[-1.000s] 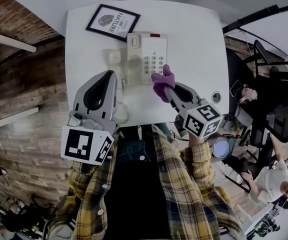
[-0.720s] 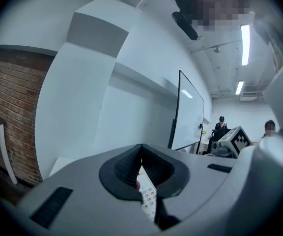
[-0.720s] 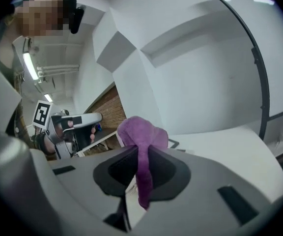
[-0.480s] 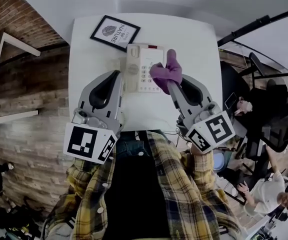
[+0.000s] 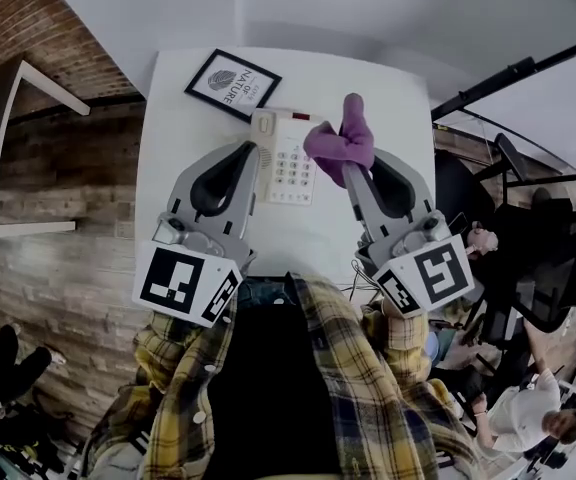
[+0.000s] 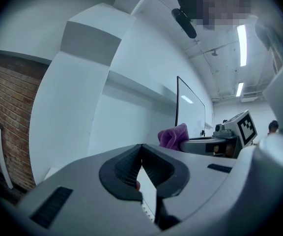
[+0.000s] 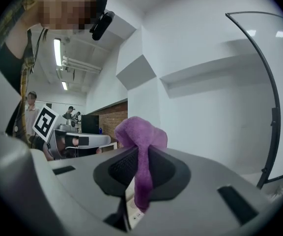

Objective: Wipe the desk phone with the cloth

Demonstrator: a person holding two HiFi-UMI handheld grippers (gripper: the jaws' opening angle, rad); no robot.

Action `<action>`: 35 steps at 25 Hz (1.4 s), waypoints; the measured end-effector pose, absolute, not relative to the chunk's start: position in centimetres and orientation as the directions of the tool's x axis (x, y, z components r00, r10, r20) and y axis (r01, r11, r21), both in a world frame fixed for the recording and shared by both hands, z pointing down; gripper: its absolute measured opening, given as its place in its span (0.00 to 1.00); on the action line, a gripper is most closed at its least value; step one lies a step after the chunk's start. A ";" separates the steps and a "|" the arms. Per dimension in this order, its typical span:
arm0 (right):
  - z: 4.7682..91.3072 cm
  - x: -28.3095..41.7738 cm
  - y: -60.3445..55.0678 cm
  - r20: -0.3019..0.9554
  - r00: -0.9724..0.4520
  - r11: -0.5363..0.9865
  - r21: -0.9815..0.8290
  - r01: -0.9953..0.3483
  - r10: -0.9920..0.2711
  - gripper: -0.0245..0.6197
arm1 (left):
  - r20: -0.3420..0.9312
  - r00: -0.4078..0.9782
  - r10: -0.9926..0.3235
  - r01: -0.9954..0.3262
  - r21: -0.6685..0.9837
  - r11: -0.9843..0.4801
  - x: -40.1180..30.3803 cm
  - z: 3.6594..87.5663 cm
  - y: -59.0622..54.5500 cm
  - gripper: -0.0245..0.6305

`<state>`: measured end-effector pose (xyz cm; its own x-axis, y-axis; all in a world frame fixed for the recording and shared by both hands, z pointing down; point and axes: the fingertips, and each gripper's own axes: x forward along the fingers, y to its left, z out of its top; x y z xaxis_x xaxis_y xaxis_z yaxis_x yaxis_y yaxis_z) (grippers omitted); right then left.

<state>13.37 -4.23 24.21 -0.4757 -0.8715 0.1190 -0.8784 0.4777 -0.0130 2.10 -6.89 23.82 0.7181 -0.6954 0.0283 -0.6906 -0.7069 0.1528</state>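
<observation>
On the white table stands a cream desk phone with a keypad; its left side is hidden by my left gripper. My right gripper is shut on a purple cloth, which bunches above the jaw tips at the phone's far right edge. The right gripper view shows the cloth pinched between the jaws of the right gripper and hanging down. My left gripper lies over the phone's left side. Its jaws meet, and nothing clearly shows between them in the left gripper view, where the left gripper has the cloth beyond it.
A black-framed picture lies at the table's far left corner. Black office chairs and a seated person are to the right. A brick surface and a white frame are on the left.
The cloth in my right gripper has travelled from the phone's near right corner, over the keypad, to its far right edge. My left gripper has moved in over the phone's left side.
</observation>
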 end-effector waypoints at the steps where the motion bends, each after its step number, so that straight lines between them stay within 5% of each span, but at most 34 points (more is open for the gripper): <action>1: 24.1 13.4 -4.3 0.118 -0.477 0.480 -0.008 -0.877 -0.871 0.13 | 0.027 0.717 -0.697 -0.692 0.153 -0.706 2.2 23.8 -6.9 0.06; 35: 24.2 12.8 -4.8 0.127 -0.517 0.521 -0.010 -0.854 -0.846 0.13 | 0.035 0.696 -0.717 -0.713 0.150 -0.685 2.4 24.0 -7.7 0.06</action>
